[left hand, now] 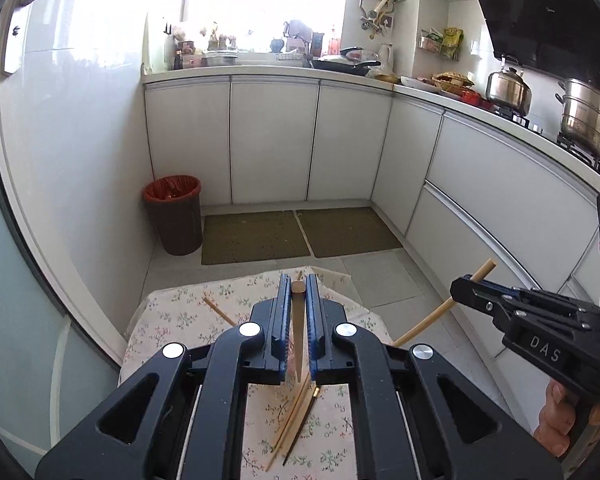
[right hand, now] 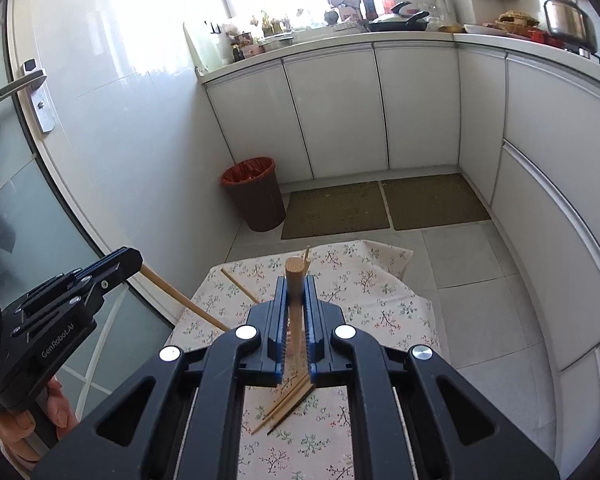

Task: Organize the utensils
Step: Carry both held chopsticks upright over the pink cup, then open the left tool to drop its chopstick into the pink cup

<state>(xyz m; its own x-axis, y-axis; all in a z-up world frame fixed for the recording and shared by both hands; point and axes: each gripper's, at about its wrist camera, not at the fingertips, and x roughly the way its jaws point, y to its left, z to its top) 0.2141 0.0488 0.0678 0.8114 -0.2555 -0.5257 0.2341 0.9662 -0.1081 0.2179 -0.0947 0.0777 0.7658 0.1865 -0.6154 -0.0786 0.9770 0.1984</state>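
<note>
pale wooden chopstick point(left hand: 299, 328), round-ended, clamped in left gripper point(left hand: 299, 280)

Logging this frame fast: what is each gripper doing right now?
Left gripper: shut on a wooden chopstick.
Right gripper: shut on another wooden chopstick.

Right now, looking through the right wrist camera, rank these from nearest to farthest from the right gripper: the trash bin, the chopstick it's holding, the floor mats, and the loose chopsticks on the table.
1. Held chopstick, clamped in the right gripper.
2. Loose chopsticks, on the table just below.
3. Trash bin, on the floor, left.
4. Floor mats, ahead by the cabinets; too close to the bin to call.
</note>
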